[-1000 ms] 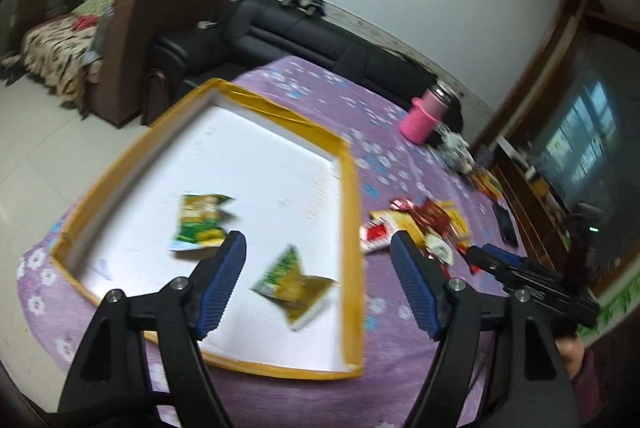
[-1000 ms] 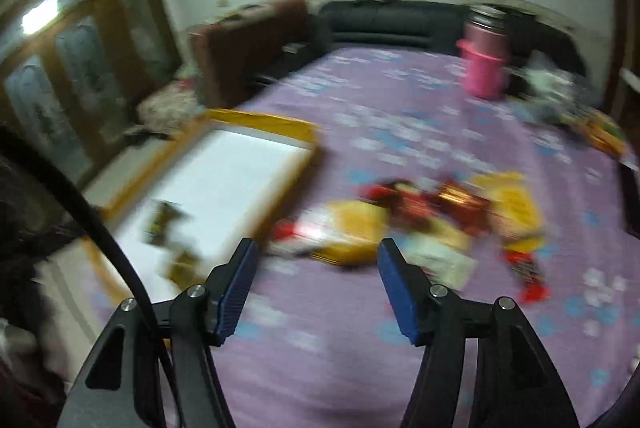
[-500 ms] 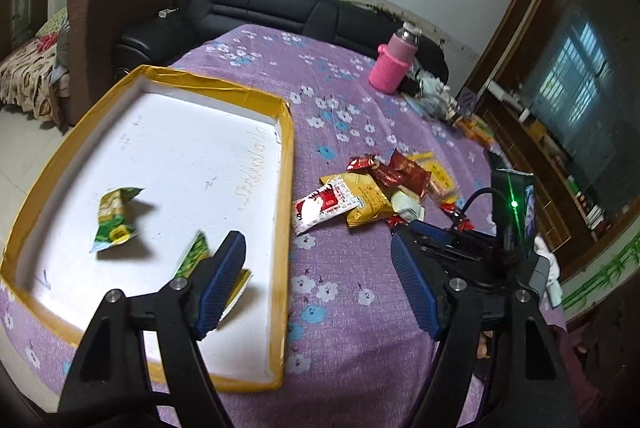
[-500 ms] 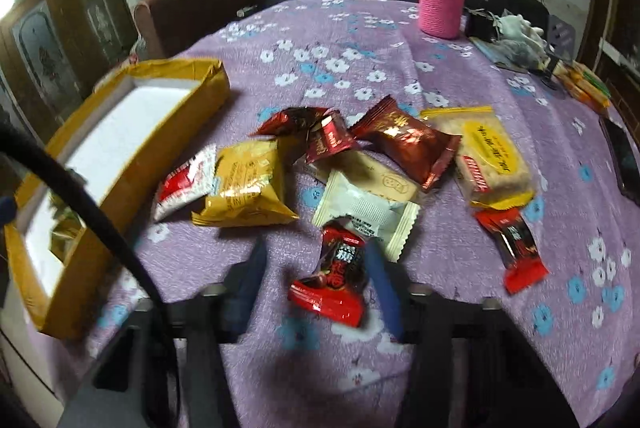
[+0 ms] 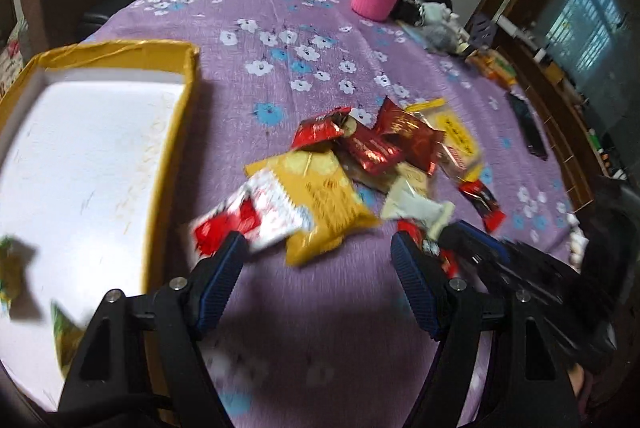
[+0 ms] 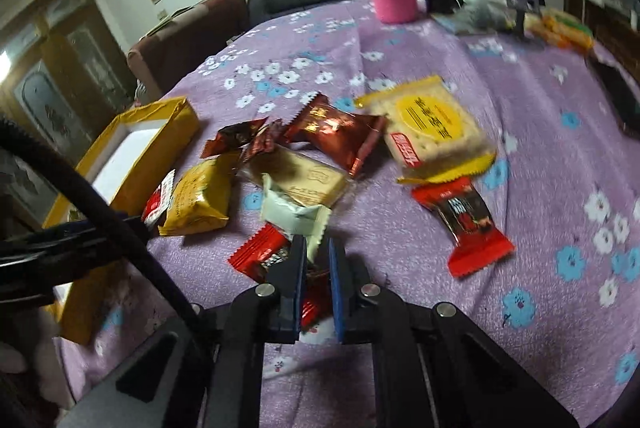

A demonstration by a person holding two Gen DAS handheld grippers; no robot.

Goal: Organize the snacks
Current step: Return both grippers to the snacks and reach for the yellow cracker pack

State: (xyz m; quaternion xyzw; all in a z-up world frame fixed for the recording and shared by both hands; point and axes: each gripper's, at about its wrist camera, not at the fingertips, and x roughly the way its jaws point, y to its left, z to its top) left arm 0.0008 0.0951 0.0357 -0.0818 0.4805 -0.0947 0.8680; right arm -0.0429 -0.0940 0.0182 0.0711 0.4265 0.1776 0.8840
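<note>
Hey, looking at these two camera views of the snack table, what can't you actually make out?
- Red snack packet, right wrist view: its near end is hidden between the right tool fingers, so the grip cannot be judged.
- Green packets in the yellow box, left wrist view: blurred and cut off by the picture edge.
- Packet print: too blurred to read in either view.
- Box inside, right wrist view: mostly hidden by its wall and a black cable.

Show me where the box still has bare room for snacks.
Most of the yellow-rimmed box floor is bare white, from its far wall to the middle. Only two green packets sit at its near-left end. The snack pile right of it is crowded.
</note>
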